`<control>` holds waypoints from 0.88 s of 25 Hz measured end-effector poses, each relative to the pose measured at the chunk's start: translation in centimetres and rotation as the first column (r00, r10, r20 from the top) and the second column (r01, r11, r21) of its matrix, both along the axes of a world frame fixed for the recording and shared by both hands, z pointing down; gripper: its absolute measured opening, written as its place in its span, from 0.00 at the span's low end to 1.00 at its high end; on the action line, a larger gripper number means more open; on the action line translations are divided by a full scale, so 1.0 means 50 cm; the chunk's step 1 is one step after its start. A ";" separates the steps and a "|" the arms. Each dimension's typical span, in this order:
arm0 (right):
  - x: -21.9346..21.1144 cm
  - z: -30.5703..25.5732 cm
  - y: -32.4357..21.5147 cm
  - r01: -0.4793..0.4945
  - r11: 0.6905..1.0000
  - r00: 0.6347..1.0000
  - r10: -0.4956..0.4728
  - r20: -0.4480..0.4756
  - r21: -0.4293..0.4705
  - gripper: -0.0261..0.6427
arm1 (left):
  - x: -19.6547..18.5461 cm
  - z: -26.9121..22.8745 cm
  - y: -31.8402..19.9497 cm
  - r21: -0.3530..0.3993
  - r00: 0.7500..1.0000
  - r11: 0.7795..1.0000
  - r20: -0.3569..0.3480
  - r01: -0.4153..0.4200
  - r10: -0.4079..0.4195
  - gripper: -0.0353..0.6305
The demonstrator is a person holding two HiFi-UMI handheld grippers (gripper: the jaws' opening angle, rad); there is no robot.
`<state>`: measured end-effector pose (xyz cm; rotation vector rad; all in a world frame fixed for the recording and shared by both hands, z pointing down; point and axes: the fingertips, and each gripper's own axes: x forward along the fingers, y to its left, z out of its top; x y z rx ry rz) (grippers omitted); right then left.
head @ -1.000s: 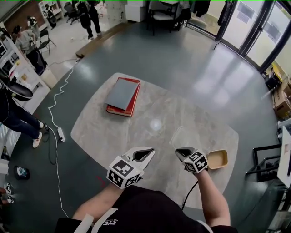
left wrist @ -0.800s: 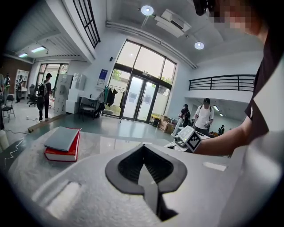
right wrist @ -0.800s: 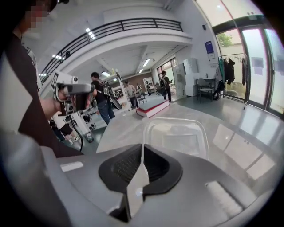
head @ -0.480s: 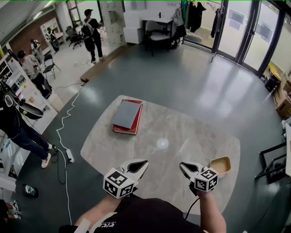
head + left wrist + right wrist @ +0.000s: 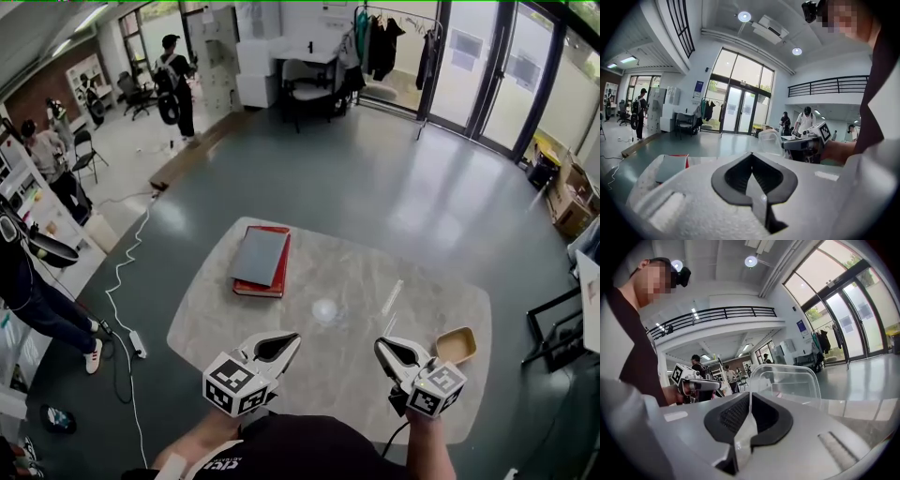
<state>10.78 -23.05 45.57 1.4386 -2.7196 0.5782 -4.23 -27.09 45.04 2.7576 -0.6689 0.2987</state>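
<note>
The left hand-held gripper (image 5: 751, 157) is clenched on nothing, raised over the near edge of the desk (image 5: 328, 361). The right hand-held gripper (image 5: 749, 398) is clamped on the rim of a clear plastic lid (image 5: 787, 383), which stands on edge above the desk, away from the person. A tan container (image 5: 455, 345) sits on the desk just right of that gripper. Farther off, toward the desk's far left corner, a grey book (image 5: 260, 255) lies on a red book (image 5: 255, 288).
</note>
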 end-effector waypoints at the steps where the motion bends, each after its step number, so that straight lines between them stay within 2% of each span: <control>1: -0.005 -0.009 0.003 -0.003 1.000 1.000 0.003 -0.007 0.007 0.07 | -0.005 -0.005 -0.002 0.006 1.000 1.000 -0.005 0.000 0.000 0.04; 6: -0.028 -0.047 0.012 -0.009 0.999 1.000 0.009 0.006 0.037 0.07 | -0.024 -0.030 -0.016 0.030 0.999 1.000 -0.037 0.009 -0.007 0.04; 13: -0.060 -0.093 0.026 0.031 0.995 0.999 -0.029 -0.016 0.092 0.07 | -0.031 -0.063 -0.030 0.063 0.998 0.998 -0.065 0.024 -0.020 0.04; 22: -0.050 -0.146 0.044 0.020 0.983 1.000 -0.016 -0.021 0.181 0.06 | -0.005 -0.092 -0.022 0.109 0.997 0.994 -0.072 -0.005 0.013 0.04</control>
